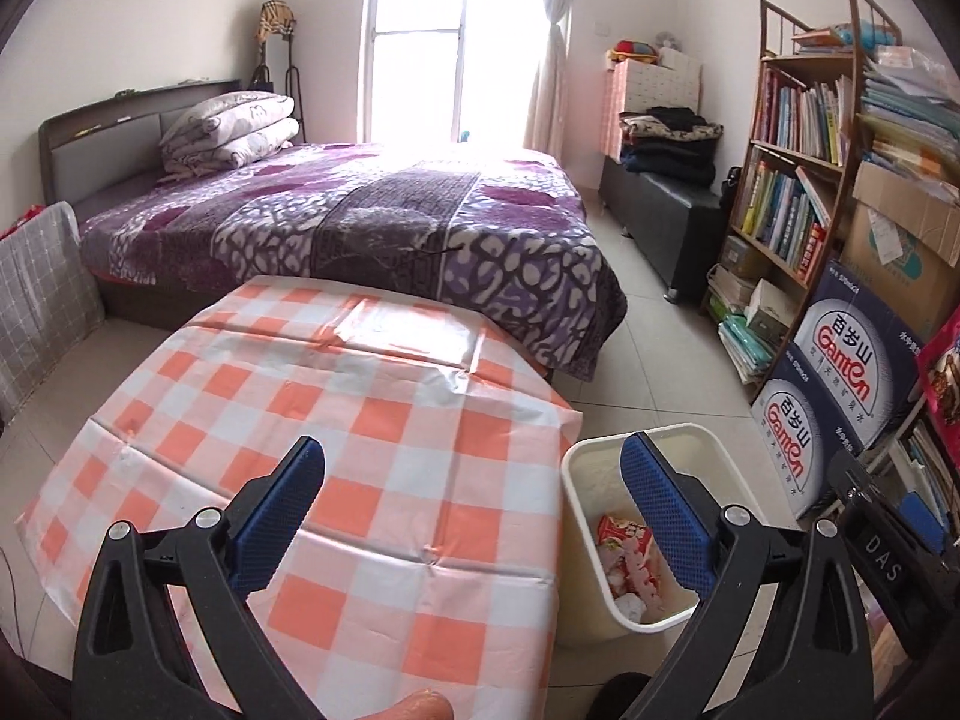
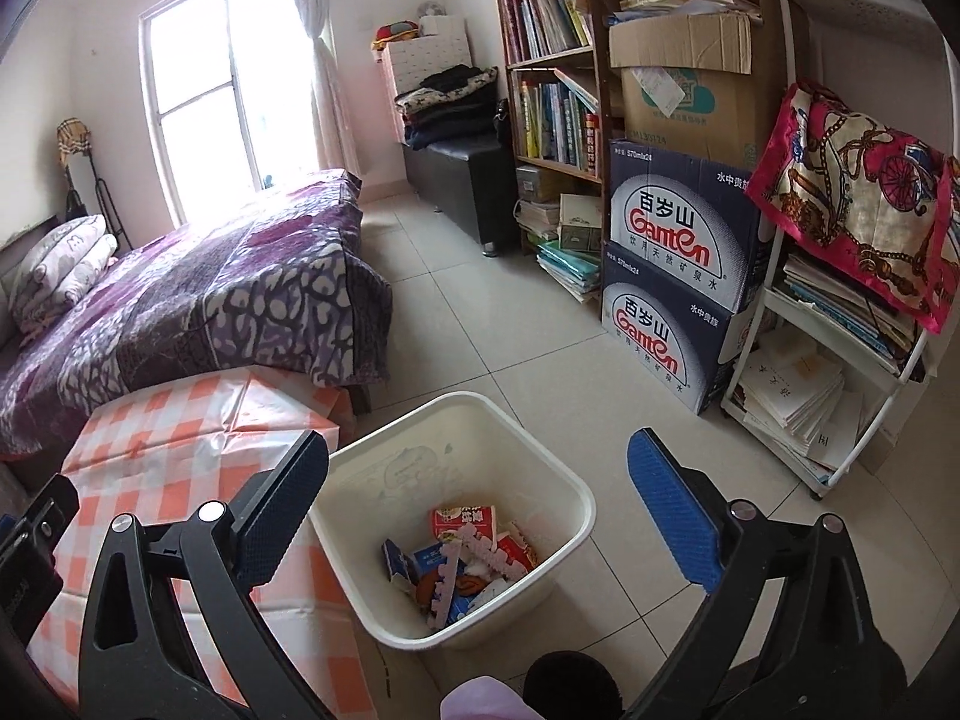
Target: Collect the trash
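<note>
Both grippers, left gripper [image 1: 474, 501] and right gripper [image 2: 480, 495], wide, empty; trash [image 2: 462, 558] in bin [image 2: 576, 483] lower centre; checked counter [image 1: 372, 396] bare; scan for leftovers before finishing.

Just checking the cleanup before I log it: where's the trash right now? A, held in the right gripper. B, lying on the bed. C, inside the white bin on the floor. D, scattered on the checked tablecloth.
C: the wrappers and cartons lie inside the white bin, which stands on the floor beside the table.
</note>
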`<state>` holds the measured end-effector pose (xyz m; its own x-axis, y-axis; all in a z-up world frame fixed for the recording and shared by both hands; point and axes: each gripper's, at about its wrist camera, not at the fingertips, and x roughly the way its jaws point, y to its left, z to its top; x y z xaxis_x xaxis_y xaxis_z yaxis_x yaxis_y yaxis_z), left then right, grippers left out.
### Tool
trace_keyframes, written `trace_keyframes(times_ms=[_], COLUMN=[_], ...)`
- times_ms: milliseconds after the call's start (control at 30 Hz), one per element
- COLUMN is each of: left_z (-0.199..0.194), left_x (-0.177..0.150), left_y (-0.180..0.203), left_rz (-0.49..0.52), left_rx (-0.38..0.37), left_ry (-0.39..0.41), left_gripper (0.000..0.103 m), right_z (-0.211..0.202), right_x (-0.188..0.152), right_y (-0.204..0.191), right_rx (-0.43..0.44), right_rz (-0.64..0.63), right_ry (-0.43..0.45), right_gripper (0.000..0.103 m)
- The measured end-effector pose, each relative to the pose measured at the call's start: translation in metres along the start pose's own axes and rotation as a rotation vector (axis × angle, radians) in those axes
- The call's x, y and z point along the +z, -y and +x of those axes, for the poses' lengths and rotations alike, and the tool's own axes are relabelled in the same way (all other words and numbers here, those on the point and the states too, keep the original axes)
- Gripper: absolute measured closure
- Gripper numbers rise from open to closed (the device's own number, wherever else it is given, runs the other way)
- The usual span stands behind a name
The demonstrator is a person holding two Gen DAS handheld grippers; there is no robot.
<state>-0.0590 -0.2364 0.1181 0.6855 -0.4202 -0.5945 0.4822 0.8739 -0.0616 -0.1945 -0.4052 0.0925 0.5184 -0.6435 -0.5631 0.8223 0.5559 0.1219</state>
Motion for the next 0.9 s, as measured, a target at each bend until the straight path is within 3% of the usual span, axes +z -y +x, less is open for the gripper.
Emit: trace_keyframes(times_ms=[133,300,900], left_z=[-0.005,-0.006,0.008], left_x=[-0.019,-0.040,-0.055], left_y=[-0.030,-0.052,-0.074], left_rz=[-0.029,-0.018,-0.050], left_rx=[0.041,0.115,0.113], left_ry=[-0.040,-0.031,-0.066], left_gripper=[0.007,0.007,0.007], right_z=[-0.012,-0.014,-0.008], right_x=[-0.021,-0.040,-0.058], right_y=[-0.021,-0.045,-0.072], right_rx=[0.046,0.053,0.101], right_rz=[-0.073,-0.160,-0.222], right_ry=[-0.004,0.011,-0.005], right_gripper=[0.007,0.007,0.007])
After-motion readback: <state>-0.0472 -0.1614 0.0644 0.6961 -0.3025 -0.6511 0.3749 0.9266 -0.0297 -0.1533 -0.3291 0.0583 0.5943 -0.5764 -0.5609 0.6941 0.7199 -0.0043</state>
